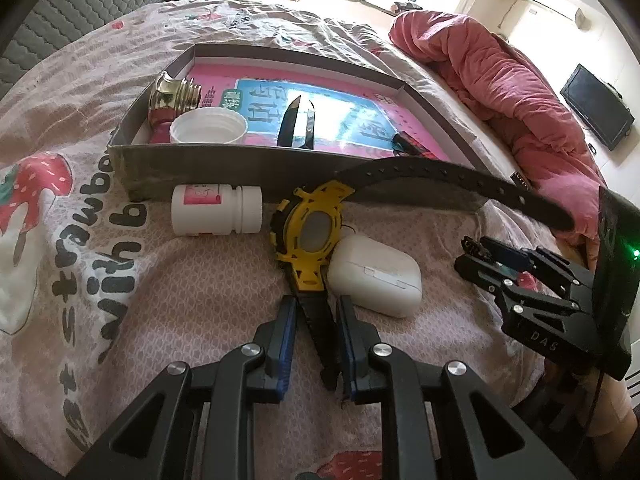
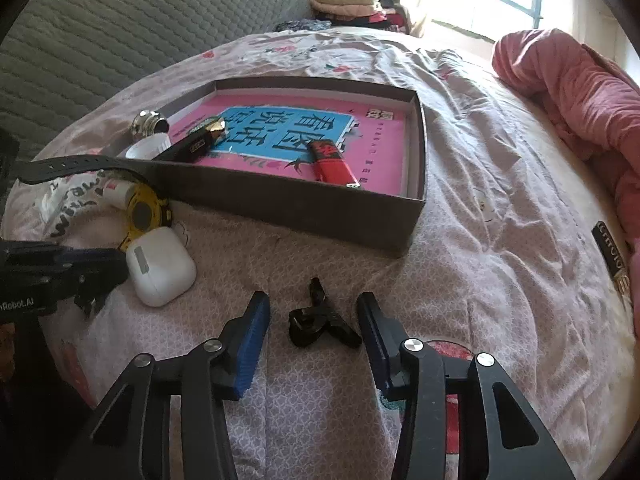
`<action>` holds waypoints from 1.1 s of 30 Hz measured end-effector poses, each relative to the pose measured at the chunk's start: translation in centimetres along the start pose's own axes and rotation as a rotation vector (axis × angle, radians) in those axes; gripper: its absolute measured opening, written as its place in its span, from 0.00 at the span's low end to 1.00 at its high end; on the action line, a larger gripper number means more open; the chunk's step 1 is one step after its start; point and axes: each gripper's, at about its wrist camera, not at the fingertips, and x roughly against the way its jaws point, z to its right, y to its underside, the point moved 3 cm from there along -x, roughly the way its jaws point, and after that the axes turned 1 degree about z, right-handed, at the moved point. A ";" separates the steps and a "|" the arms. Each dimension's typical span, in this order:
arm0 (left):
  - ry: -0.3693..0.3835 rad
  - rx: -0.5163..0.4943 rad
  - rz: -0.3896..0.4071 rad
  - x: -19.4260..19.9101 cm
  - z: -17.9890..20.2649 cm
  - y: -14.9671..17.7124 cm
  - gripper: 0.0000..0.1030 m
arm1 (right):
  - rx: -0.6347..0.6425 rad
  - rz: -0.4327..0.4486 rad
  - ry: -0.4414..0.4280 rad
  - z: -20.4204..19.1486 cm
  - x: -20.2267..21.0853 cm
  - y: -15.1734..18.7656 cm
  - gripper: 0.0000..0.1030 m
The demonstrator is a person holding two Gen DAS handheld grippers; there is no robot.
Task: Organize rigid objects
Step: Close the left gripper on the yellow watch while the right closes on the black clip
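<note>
In front of the box (image 2: 288,208) on the bed, the left gripper (image 1: 316,320) stood open astride a watch (image 1: 308,228) strap, the right gripper (image 2: 314,320) wide open around a black clip (image 2: 320,320).

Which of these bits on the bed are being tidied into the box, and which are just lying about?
Being tidied: watch, earbud case, pill bottle, black clip, box, with the lighter already in it.

Lying about: pink quilt, folded clothes, wall TV.
</note>
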 end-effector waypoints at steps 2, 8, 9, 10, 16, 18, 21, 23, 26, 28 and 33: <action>0.003 0.005 0.000 -0.1 -0.1 0.0 0.20 | 0.002 -0.009 -0.010 0.1 -0.3 0.1 0.44; 0.009 0.024 0.000 -0.6 -0.3 -0.3 0.20 | 0.010 -0.023 -0.025 0.3 -1.1 -0.1 0.41; 0.007 0.023 0.001 -0.7 -0.4 -0.3 0.20 | 0.004 -0.021 -0.024 0.4 -1.1 -0.1 0.37; 0.005 0.021 0.001 -0.8 -0.3 -0.5 0.20 | -0.011 -0.019 -0.022 0.7 -1.0 -0.2 0.34; -0.016 -0.010 0.003 -0.9 0.0 -0.5 0.20 | -0.058 -0.020 -0.045 1.4 -0.4 -0.2 0.33; -0.022 -0.018 0.005 -0.8 0.1 -0.4 0.19 | -0.063 -0.019 -0.039 1.6 -0.1 -0.1 0.33; -0.018 -0.013 0.011 -0.6 -0.1 -0.3 0.18 | -0.106 -0.013 -0.042 2.2 0.8 0.2 0.33; -0.015 -0.010 0.015 -0.5 -0.1 -0.4 0.18 | -0.137 -0.006 -0.053 2.7 1.1 0.3 0.33; -0.012 -0.011 0.025 0.0 -0.1 -0.3 0.17 | -0.181 0.009 -0.064 3.4 1.9 0.5 0.33; -0.006 -0.005 0.034 0.4 -0.1 -0.3 0.15 | -0.200 0.028 -0.079 3.5 2.5 0.5 0.33; -0.004 -0.014 0.059 1.5 0.0 -0.4 0.04 | -0.210 0.064 -0.107 3.2 3.4 0.3 0.33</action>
